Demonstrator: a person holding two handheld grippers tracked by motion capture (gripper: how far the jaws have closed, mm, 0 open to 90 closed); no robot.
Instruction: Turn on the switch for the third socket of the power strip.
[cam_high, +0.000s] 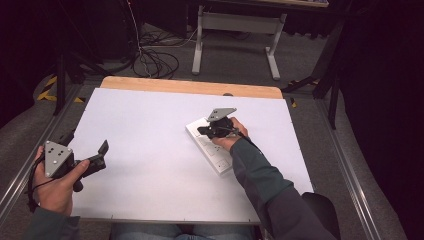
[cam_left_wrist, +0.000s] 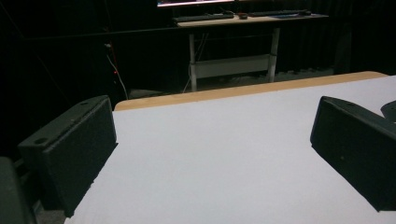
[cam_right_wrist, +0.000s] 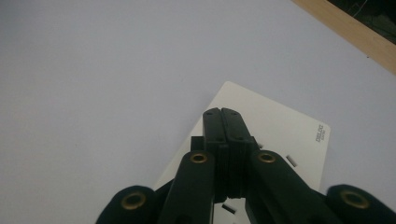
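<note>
A white power strip lies slantwise on the white table sheet, right of centre. My right gripper is over its far end, jaws pressed together. In the right gripper view the shut jaws point down at the power strip, close above its socket face; I see nothing between them, and whether they touch it I cannot tell. My left gripper is held at the table's left edge, open. In the left gripper view its gripper holds nothing, only bare sheet between the wide-spread jaws.
The white sheet covers the table, with a wooden strip bare along the far edge. Metal rails run along both sides. Beyond stand a white desk frame and cables on the floor.
</note>
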